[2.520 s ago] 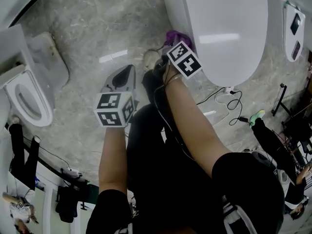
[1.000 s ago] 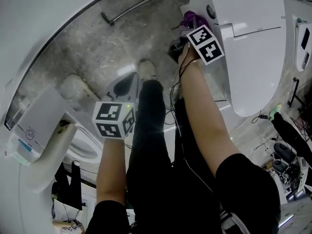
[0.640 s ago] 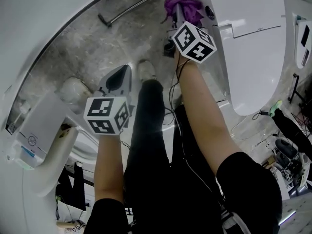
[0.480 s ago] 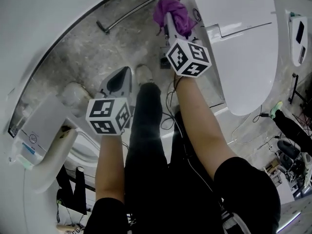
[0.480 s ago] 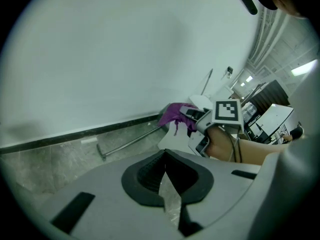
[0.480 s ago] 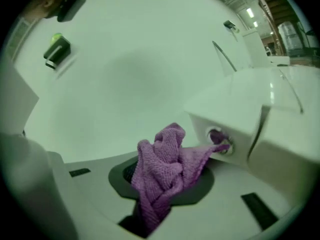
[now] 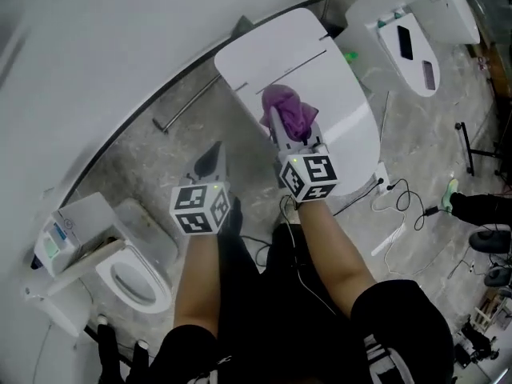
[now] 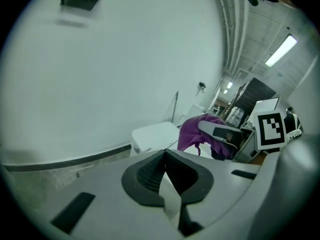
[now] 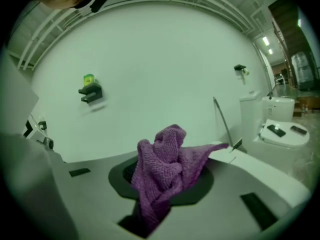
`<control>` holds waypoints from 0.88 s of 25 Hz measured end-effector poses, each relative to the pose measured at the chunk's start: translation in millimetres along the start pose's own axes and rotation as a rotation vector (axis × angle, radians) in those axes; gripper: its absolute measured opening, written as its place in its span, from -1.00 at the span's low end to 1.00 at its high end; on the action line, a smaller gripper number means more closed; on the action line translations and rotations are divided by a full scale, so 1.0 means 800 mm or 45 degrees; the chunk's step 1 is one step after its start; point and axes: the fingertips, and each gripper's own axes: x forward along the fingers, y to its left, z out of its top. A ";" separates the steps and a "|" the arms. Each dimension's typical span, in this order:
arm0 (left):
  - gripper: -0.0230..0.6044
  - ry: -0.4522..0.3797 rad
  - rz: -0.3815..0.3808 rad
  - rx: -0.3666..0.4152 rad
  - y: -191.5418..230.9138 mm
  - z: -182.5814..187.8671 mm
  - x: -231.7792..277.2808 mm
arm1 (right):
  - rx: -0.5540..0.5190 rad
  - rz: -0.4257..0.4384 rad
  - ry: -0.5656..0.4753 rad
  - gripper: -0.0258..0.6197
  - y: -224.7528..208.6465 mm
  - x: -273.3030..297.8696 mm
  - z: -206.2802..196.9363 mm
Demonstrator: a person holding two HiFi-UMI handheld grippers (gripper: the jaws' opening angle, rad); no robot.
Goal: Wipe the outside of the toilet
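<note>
Wall [image 7: 120,46]: it fills much more of my head view than half a second ago, since I have straightened up and the floor [image 7: 152,162] has dropped away.
Toilet [image 7: 340,86]: lid closed. It sat off to my right before; now it lies straight ahead, under my right forearm.
Right gripper [image 7: 278,124]: it has come up from low beside the toilet's flank to above the lid, jaws clamped on the cloth [image 7: 290,110].
Left gripper [image 7: 212,155]: it has barely moved, hanging over the floor to the left of the toilet. Its jaws are pressed together with nothing between them [image 8: 164,156].
Cloth: a purple bunch standing up out of my right jaws [image 9: 162,169], one corner trailing toward the toilet's edge. In the left gripper view it looks lifted clear of the lid (I cannot be sure it isn't brushing it).
Meaning for the task: I judge this a move between surfaces, from the side to the top. Wiping resumes only once I press the cloth down on the lid.
</note>
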 end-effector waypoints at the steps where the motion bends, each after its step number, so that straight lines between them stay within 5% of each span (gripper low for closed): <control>1: -0.90 -0.026 -0.002 0.023 -0.035 0.015 -0.014 | -0.009 -0.010 -0.018 -0.63 -0.008 -0.035 0.027; 5: -0.90 -0.167 -0.010 0.139 -0.169 0.100 -0.075 | -0.055 -0.046 -0.166 -0.63 -0.041 -0.150 0.157; 8: -0.90 -0.253 0.004 0.136 -0.254 0.154 -0.136 | -0.085 -0.040 -0.246 -0.63 -0.049 -0.226 0.254; 14: -0.90 -0.367 0.002 0.228 -0.363 0.269 -0.250 | -0.091 0.012 -0.430 -0.63 -0.020 -0.340 0.444; 22: -0.90 -0.470 -0.014 0.326 -0.401 0.338 -0.320 | -0.148 0.053 -0.513 -0.63 0.035 -0.386 0.510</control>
